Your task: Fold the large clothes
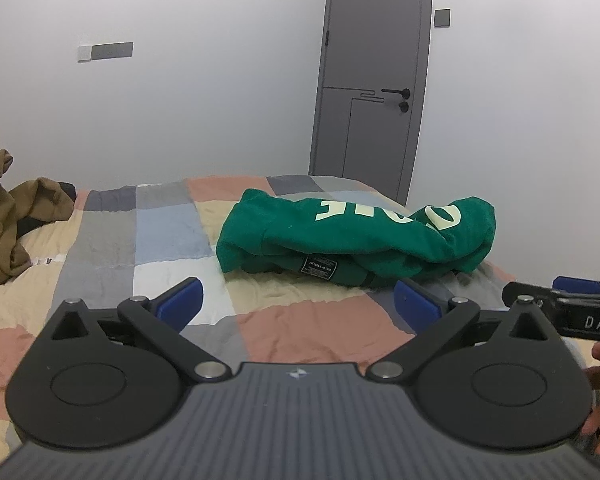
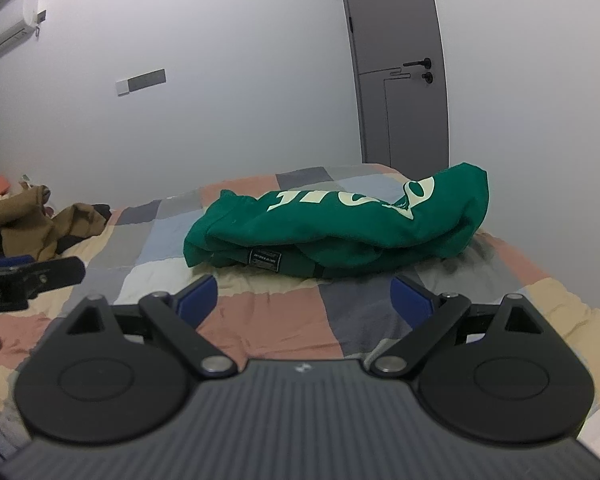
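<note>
A green sweatshirt (image 1: 352, 236) with pale lettering and a black label lies bunched on the patchwork bedspread (image 1: 172, 236); it also shows in the right wrist view (image 2: 340, 228). My left gripper (image 1: 298, 300) is open and empty, hovering above the bedspread just short of the sweatshirt. My right gripper (image 2: 304, 296) is open and empty, also just short of the sweatshirt's near edge. The right gripper shows at the right edge of the left wrist view (image 1: 572, 304); the left gripper shows at the left edge of the right wrist view (image 2: 24, 276).
Brown clothes (image 1: 8, 216) lie heaped at the bed's far left, also in the right wrist view (image 2: 40, 220). A grey door (image 1: 372, 80) stands behind the bed's far end. White walls run behind and to the right of the bed.
</note>
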Demonstrator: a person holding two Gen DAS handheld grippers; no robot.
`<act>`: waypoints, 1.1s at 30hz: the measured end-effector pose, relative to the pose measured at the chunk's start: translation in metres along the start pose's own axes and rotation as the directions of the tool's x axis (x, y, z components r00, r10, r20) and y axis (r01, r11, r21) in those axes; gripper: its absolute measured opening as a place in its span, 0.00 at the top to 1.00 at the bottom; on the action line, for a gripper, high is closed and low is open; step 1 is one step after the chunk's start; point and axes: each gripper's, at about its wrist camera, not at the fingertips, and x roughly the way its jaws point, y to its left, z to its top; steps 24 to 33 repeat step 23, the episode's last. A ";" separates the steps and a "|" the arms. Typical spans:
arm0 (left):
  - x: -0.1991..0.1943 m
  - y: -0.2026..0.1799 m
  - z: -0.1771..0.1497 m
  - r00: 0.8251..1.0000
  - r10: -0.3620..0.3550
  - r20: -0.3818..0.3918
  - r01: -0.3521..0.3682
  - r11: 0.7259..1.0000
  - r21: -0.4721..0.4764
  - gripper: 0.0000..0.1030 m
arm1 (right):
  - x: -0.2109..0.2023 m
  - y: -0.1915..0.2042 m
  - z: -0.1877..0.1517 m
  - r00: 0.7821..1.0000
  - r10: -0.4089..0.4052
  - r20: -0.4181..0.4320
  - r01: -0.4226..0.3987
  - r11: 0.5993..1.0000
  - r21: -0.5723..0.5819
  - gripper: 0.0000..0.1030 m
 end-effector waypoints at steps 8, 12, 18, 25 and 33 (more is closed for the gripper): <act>-0.003 -0.003 -0.001 1.000 -0.004 -0.007 0.004 1.000 0.001 0.00 | -0.003 0.002 -0.003 1.000 -0.003 -0.009 0.003 1.000 -0.007 0.08; -0.005 -0.003 -0.001 1.000 -0.004 -0.003 0.004 1.000 0.000 0.00 | -0.006 0.003 -0.003 1.000 -0.008 -0.002 0.008 1.000 -0.016 0.08; -0.009 -0.002 -0.001 1.000 -0.004 0.004 0.004 1.000 -0.008 0.00 | -0.008 0.004 -0.002 1.000 -0.008 0.001 0.008 1.000 -0.013 0.08; -0.009 -0.003 -0.001 1.000 -0.012 -0.001 0.012 1.000 -0.016 0.00 | -0.009 0.003 -0.003 1.000 -0.014 -0.004 0.014 1.000 -0.002 0.08; -0.009 -0.003 -0.001 1.000 -0.012 -0.001 0.012 1.000 -0.016 0.00 | -0.009 0.003 -0.003 1.000 -0.014 -0.004 0.014 1.000 -0.002 0.08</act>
